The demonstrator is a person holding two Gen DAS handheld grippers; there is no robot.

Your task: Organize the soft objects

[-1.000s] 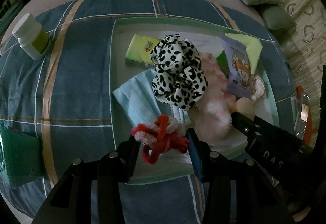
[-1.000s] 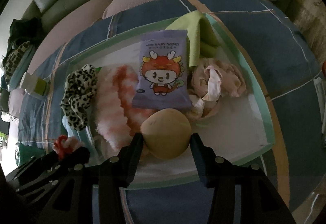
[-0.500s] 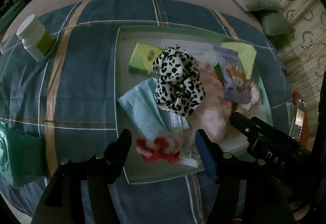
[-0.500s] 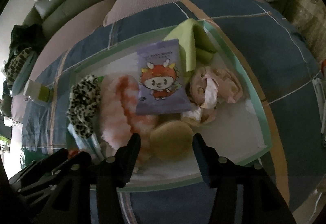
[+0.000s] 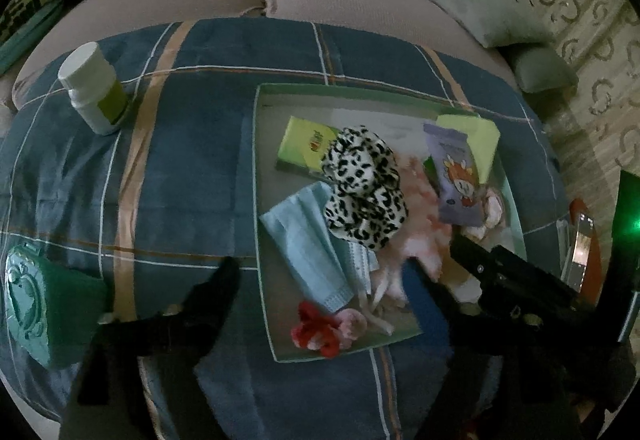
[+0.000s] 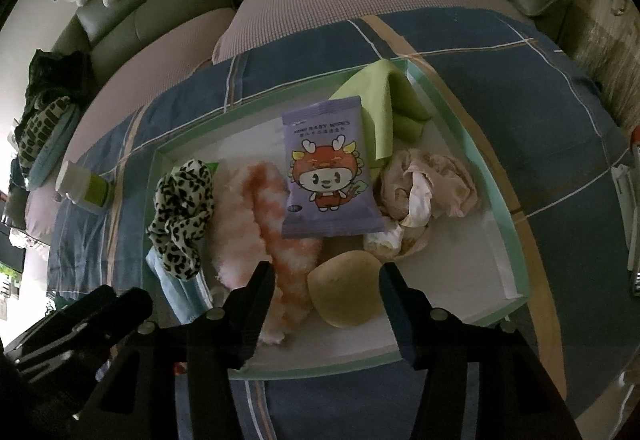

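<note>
On the plaid cloth: a shallow green-rimmed tray (image 5: 256, 176) (image 6: 516, 240) sat on a blue plaid cloth (image 5: 180, 168) that covered the worktop, with a sofa and cushions behind it.
Left tool (image 5: 326, 282): its jaws were opening, spread wide over the tray's near edge, with nothing pressed between them.
Red and pink fuzzy toy (image 5: 324, 332): it lay loose in the tray's near corner, at 6 o'clock of the tray in the left wrist view, between the spread fingers but apart from both.
Right tool (image 6: 326, 278): its jaws were opening, and its pads stood clear of the round piece between them.
Tan round sponge (image 6: 346, 292): it rested on the tray floor at about 6 o'clock, just beside the right finger and free of it.
Leopard-print scrunchie (image 5: 362, 186) (image 6: 182, 212): it lay near the tray's middle in the left view, partly over the mask.
Light blue face mask (image 5: 308, 240) (image 6: 180, 288): it lay flat at 8 o'clock of the scrunchie.
Pink fluffy piece (image 6: 260, 224): it stretched from the tray's middle toward the near edge, touching the sponge.
Purple wipes packet (image 6: 328, 176) (image 5: 456, 176): it lay at the middle, with a cartoon figure on its face.
Green cloth (image 6: 384, 104): folded, at 12 o'clock of the packet.
Crumpled pink fabric (image 6: 432, 188): at 3 o'clock of the packet.
Yellow-green tissue pack (image 5: 304, 144): at the tray's far left.
White bottle (image 5: 94, 88): upright on the cloth, at 10 o'clock, well apart from the tray.
Green box (image 5: 40, 304): at the cloth's left edge, at 8 o'clock.
</note>
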